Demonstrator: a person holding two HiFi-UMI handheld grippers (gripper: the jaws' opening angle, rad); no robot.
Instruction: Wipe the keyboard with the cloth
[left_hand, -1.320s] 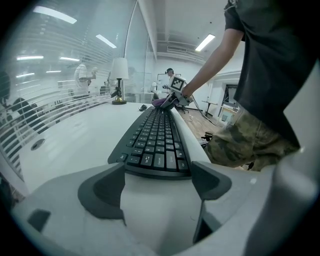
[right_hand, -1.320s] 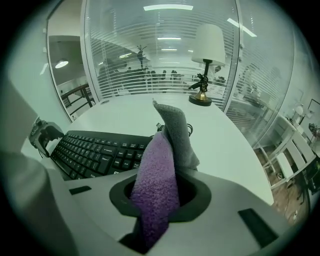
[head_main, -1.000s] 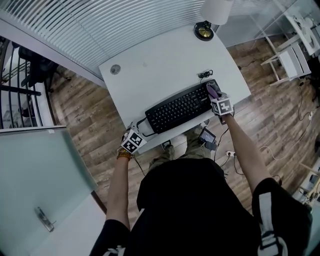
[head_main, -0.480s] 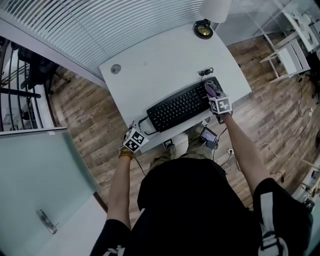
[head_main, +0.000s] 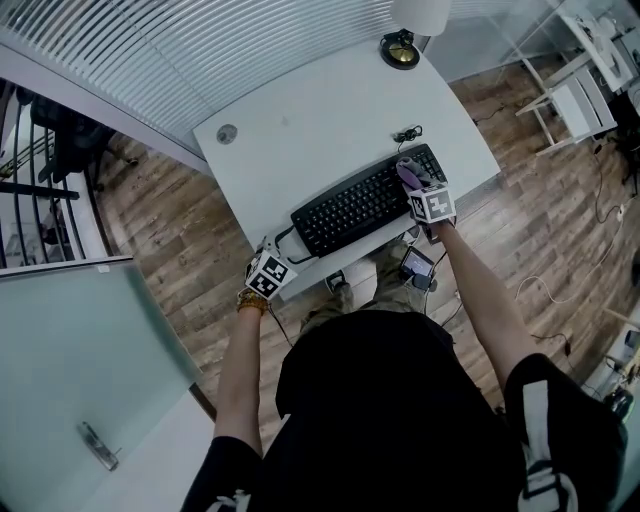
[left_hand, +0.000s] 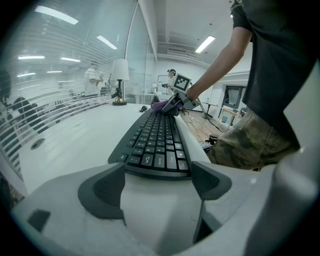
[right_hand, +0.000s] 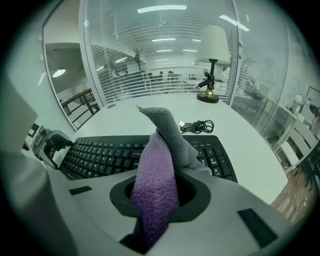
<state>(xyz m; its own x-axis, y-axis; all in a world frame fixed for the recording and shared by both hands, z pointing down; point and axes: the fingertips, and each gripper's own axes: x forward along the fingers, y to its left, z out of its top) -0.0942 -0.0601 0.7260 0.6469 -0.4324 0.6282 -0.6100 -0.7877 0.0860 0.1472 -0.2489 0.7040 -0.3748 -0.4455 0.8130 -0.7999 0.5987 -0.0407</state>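
A black keyboard (head_main: 360, 205) lies near the front edge of the white desk (head_main: 310, 115). My right gripper (head_main: 416, 186) is shut on a purple and grey cloth (head_main: 407, 172), which rests on the keyboard's right end. In the right gripper view the cloth (right_hand: 159, 165) stands up between the jaws over the keys (right_hand: 100, 155). My left gripper (head_main: 279, 254) is open at the keyboard's left end. In the left gripper view its jaws (left_hand: 157, 175) flank the keyboard's (left_hand: 157, 137) near end, and the right gripper (left_hand: 176, 101) with the cloth shows at the far end.
A coiled black cable (head_main: 408, 133) lies just behind the keyboard's right end. A lamp with a brass base (head_main: 400, 50) stands at the desk's far corner, and a round grommet (head_main: 227, 133) sits far left. A glass wall with blinds runs behind the desk.
My right gripper has slid the cloth slightly left along the keyboard's right end. The left gripper stays at the keyboard's left end.
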